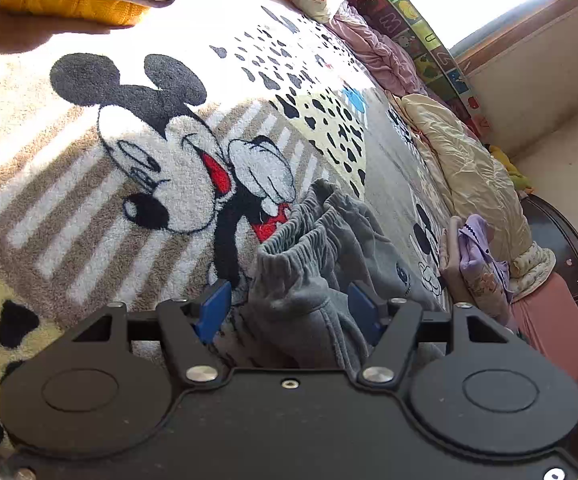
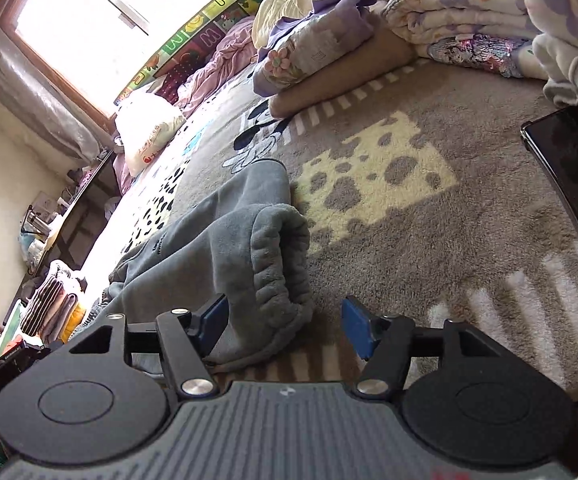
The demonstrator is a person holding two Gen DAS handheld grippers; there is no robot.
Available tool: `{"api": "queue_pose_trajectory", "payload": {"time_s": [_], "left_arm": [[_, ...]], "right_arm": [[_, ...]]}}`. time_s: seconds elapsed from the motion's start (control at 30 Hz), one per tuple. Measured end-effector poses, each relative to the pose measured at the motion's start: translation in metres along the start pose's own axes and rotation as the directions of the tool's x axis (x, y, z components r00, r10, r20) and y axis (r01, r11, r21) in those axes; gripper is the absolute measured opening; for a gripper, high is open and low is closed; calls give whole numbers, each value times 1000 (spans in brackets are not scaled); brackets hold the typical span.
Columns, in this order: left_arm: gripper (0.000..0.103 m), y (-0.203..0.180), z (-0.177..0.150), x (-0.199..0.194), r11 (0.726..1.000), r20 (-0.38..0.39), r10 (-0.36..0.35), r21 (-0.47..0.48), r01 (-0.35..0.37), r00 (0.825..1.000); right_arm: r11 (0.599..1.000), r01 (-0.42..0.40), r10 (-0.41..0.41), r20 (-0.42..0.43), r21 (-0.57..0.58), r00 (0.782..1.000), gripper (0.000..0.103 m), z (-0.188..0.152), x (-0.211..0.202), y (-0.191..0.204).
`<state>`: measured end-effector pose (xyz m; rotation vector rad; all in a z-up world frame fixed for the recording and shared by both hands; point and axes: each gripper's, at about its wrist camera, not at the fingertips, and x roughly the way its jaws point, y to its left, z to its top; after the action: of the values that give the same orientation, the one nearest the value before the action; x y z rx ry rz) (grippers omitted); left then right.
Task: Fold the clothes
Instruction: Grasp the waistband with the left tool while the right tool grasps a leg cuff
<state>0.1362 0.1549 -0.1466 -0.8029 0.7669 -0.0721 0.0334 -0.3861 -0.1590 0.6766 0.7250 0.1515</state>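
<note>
Lying on the bed: we see the grey sweatpants (image 1: 329, 240) spread on the Mickey blanket (image 1: 149, 152).
Left tool (image 1: 291, 312): fingers apart, the bunched waistband between them.
Right tool (image 2: 285, 322): fingers apart, a cuffed end just beside its left finger.

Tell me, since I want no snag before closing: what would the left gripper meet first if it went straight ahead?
The left gripper, jaws open, would meet the grey fleece trousers almost at once: their gathered elastic waistband already lies bunched between the blue pads. Beyond them lies only the plush mouse-print blanket. Depth is uncertain.
</note>
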Motion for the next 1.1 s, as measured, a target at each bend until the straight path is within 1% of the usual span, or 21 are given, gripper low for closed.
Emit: {"api": "queue_pose_trajectory", "payload": {"time_s": [0.03, 0.07, 0.1, 0.13, 0.17, 0.27, 0.33, 0.4, 0.47, 0.53, 0.6, 0.63, 0.67, 0.7, 0.73, 0.77, 0.83, 0.87, 0.93, 1.03, 1.1], "left_arm": [[28, -3, 1, 5, 999, -3, 32, 20, -32, 999], [18, -7, 1, 8, 996, -8, 73, 52, -72, 997], [17, -8, 0, 8, 993, 4, 94, 76, -94, 996], [16, -8, -1, 5, 991, 11, 97, 89, -98, 995], [15, -8, -3, 1, 989, 16, 103, 105, -104, 995], [14, 0, -15, -17, 983, 18, 115, 142, -116, 993], [14, 8, -28, -33, 982, 19, 116, 151, -117, 993], [13, 18, -38, -49, 985, 16, 113, 129, -114, 993], [13, 26, -49, -65, 990, 19, 104, 99, -106, 994], [14, 30, -59, -73, 988, 4, 110, 111, -110, 994], [22, 31, -66, -70, 980, -39, 144, 147, -137, 989], [30, 32, -68, -68, 977, -42, 162, 144, -154, 986], [39, 32, -67, -70, 978, -37, 160, 140, -153, 986], [41, 29, -64, -73, 979, -21, 153, 141, -149, 988], [42, 26, -61, -77, 979, -1, 147, 144, -145, 989], [45, 21, -57, -80, 977, 17, 141, 160, -142, 990], [50, 15, -49, -84, 976, 40, 124, 175, -129, 992], [51, 13, -44, -83, 977, 45, 113, 177, -119, 993], [51, 10, -36, -77, 978, 47, 109, 175, -116, 993], [51, 6, -25, -65, 982, 46, 90, 165, -97, 995], [53, 1, -19, -53, 987, 40, 70, 140, -75, 997]], "right_arm": [[1000, 1, -1, 0, -13, 1000, 61, 0, 7, 3], [1000, 2, -2, -4, -19, 1000, 51, -1, 12, 4], [1000, 5, -5, -8, -21, 1000, 44, -2, 16, 5], [1000, 8, -9, -12, -22, 1000, 33, -4, 19, 6], [1000, 4, -5, -12, -29, 1000, 31, -5, 20, 8], [999, -42, 42, -12, -32, 999, 30, -7, 9, 11], [997, -73, 72, -33, -21, 997, 30, -7, -1, 11], [995, -96, 95, -60, -20, 994, 30, -9, -10, 11], [994, -107, 105, -93, -27, 990, 30, -13, -19, 12], [994, -110, 108, -123, -12, 987, 30, -18, -26, 8], [996, -87, 86, -154, 6, 984, 30, -22, -29, 3], [998, -54, 55, -181, 10, 982, 30, -24, -27, -1], [1000, -14, 18, -205, 16, 979, 30, -26, -24, -7], [999, 13, -6, -215, 32, 977, 32, -27, -23, -12], [998, 14, -1, -221, 56, 975, 35, -28, -23, -16], [998, 8, 7, -218, 69, 976, 38, -27, -25, -17], [998, 6, 6, -191, 64, 981, 40, -22, -32, -14], [998, 4, 8, -174, 66, 985, 48, -19, -35, -13], [997, -6, 17, -133, 79, 991, 58, -10, -42, -13], [993, -21, 33, -97, 116, 995, 58, 7, -39, -14], [989, -26, 38, -77, 142, 996, 59, 17, -33, -13]]}}
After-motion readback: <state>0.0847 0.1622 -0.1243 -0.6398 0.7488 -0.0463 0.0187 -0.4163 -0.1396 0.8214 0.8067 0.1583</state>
